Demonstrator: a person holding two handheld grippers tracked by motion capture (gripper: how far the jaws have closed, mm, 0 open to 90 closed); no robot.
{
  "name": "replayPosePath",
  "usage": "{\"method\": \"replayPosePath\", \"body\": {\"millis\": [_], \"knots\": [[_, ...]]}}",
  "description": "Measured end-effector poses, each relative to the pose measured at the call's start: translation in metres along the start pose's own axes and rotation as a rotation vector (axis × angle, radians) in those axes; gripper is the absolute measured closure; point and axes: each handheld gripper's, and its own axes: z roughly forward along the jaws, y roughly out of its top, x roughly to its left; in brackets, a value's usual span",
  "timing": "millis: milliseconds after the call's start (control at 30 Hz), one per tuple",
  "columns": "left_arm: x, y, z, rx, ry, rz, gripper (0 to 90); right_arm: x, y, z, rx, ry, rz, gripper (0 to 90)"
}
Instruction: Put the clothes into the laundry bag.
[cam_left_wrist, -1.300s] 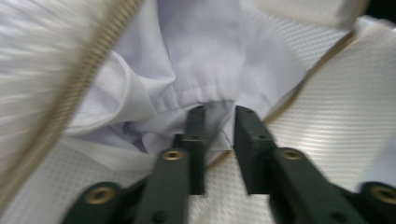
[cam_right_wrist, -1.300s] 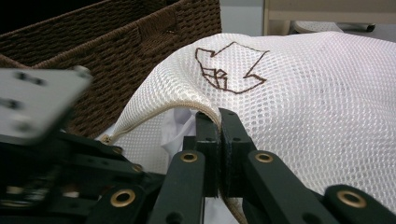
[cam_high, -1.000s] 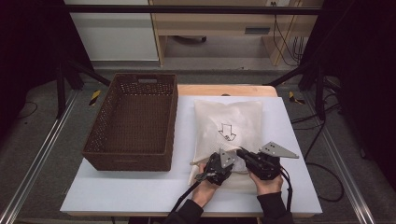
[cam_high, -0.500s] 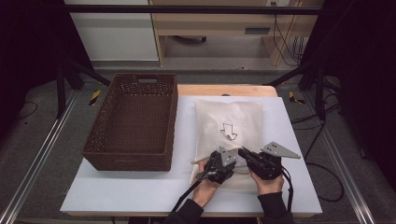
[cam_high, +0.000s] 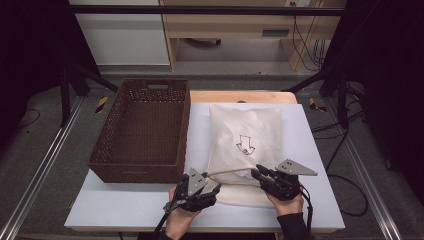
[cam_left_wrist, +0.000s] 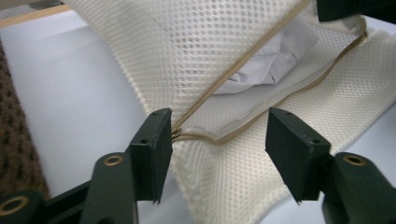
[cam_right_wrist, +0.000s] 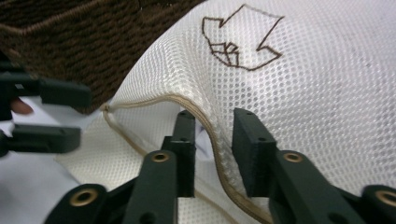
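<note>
While both grippers' fingers (cam_left_wrist: 154, 149) have just been opening, released, the mesh bag (cam_high: 245, 142) gapes unzipped (laundry inside), w/ basket (cam_high: 142, 130) transfer left.

Your left gripper (cam_high: 212, 181) slid away from the right gripper (cam_high: 257, 172), toward the lower left of the high view, ending near the basket's (cam_high: 107, 141) front corner. Its jaws have just been opening and stood apart, the mesh bag's (cam_high: 245, 125) zip end between them. The bag's mouth gaped wider. Your right gripper's jaws loosened around the upper zip edge (cam_right_wrist: 212, 135).
</note>
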Motion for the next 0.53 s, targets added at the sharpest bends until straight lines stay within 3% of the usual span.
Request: {"method": "replayPosePath", "body": {"millis": [67,100,167,200,233,300,433,533], "knots": [[0.003,-0.002,-0.003,-0.008,0.009,-0.007,37.6,0.001,-0.002,0.0,0.006,0.004,0.011,64.4],[0.008,-0.005,-0.007,-0.007,0.011,-0.024,35.0,0.001,-0.006,0.0,0.021,0.009,0.018,55.6],[0.01,-0.008,-0.007,-0.012,0.008,-0.035,34.6,0.001,-0.008,0.001,0.031,0.008,0.013,51.0],[0.013,-0.014,-0.007,-0.005,0.013,-0.038,33.5,0.003,-0.013,0.001,0.03,0.014,-0.022,42.7],[0.013,-0.014,-0.007,-0.005,0.013,-0.038,32.6,0.003,-0.013,0.001,0.03,0.014,-0.022,42.7],[0.018,-0.02,-0.005,0.011,0.008,-0.061,31.1,0.006,-0.016,-0.003,-0.003,0.022,-0.075,31.4],[0.021,-0.023,-0.005,0.03,0.008,-0.059,28.8,0.011,-0.013,-0.012,-0.057,0.009,-0.083,22.0],[0.025,-0.024,-0.006,0.037,0.018,-0.066,27.8,0.01,-0.011,-0.016,-0.07,-0.019,-0.082,21.6]]}}
